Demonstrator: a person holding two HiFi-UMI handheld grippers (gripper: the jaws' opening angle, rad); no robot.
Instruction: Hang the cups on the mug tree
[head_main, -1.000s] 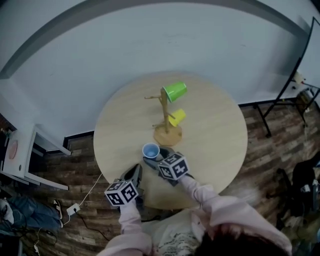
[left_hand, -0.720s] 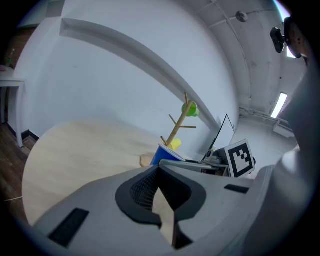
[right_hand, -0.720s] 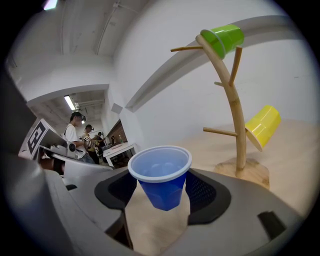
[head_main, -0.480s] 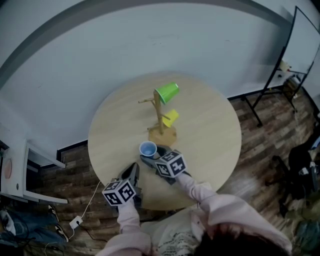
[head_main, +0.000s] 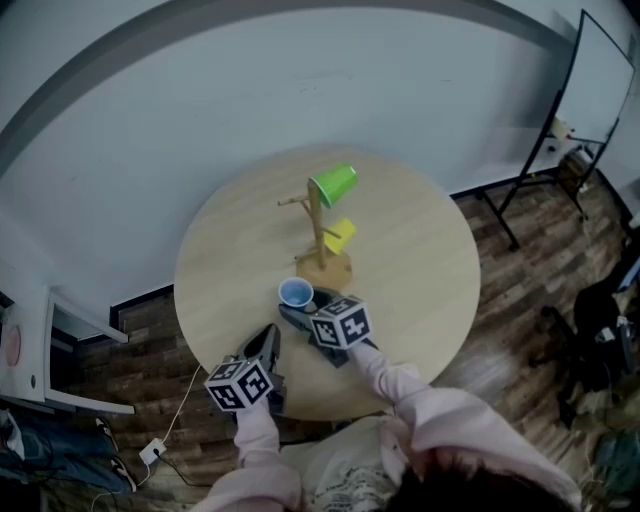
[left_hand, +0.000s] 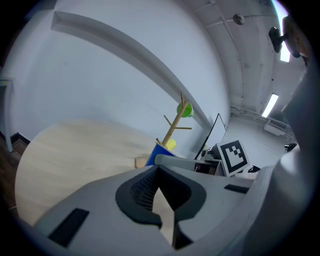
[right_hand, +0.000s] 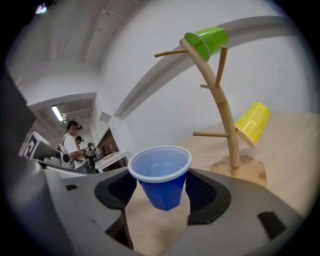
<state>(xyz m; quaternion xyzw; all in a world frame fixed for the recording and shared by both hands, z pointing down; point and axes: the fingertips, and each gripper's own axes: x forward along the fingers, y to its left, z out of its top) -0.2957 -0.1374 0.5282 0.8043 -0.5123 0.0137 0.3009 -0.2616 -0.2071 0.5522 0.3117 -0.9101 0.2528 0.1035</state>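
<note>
— Where is the blue cup (right_hand: 160, 172) sitting?
— My right claw (right_hand: 162, 189) is clamping it upright, off the table. I'm edging it nearer the tree (right_hand: 220, 100) ahead and to the right, so hanging is coming next. A green cup (right_hand: 207, 40) and a yellow cup (right_hand: 252, 122) are hanging there. My left claw (left_hand: 157, 172) is resting closed and empty.

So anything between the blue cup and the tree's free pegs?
Nothing visible. The blue cup sits in the right gripper, only bare table before the mug tree. The green cup and yellow cup hang on other pegs.
</note>
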